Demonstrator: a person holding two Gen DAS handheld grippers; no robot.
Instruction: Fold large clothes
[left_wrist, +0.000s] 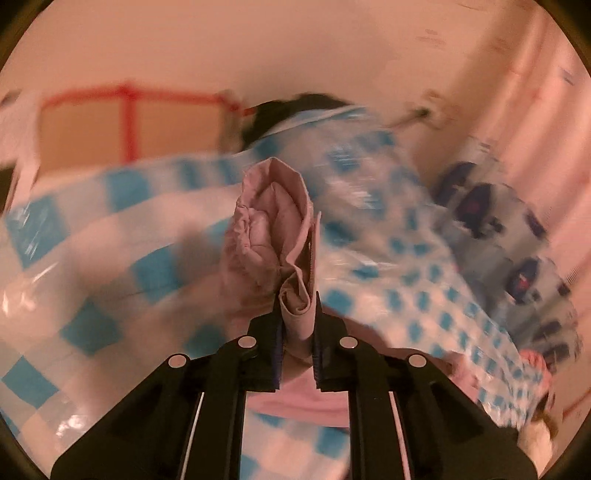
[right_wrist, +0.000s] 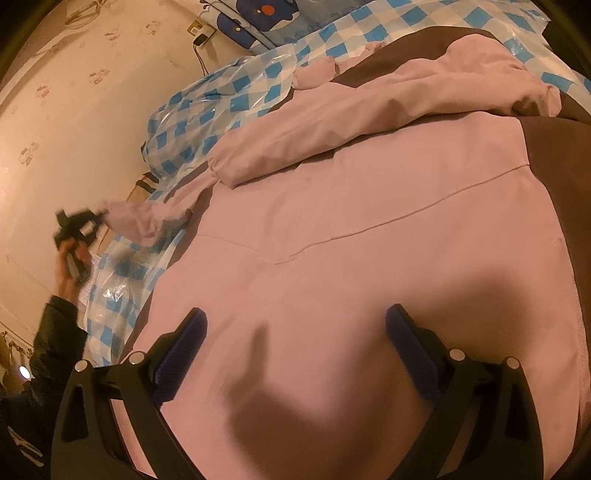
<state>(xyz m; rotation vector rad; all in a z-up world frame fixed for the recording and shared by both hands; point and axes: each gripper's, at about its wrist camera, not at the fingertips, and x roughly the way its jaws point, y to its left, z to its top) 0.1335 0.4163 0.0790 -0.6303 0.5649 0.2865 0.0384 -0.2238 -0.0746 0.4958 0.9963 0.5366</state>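
A large pink jacket (right_wrist: 369, 221) lies spread on the bed, one sleeve (right_wrist: 369, 107) folded across its upper part. My left gripper (left_wrist: 297, 302) is shut on the cuff of the other sleeve (left_wrist: 273, 221), which bunches up between the pads and stands lifted off the bed. In the right wrist view that left gripper (right_wrist: 79, 221) shows at the far left, held by a hand, with the sleeve end (right_wrist: 136, 221) pulled out sideways from the jacket. My right gripper (right_wrist: 295, 321) hovers open just over the jacket's lower body, with nothing between its fingers.
A blue-and-white checked plastic sheet (right_wrist: 221, 107) covers the bed, and a brown blanket (right_wrist: 546, 155) lies under the jacket. A patterned pillow (right_wrist: 266, 22) sits at the head. The wall (right_wrist: 74, 129) with a socket and cable (right_wrist: 201, 37) runs along the left. A cardboard box (left_wrist: 122, 129) stands beyond the bed.
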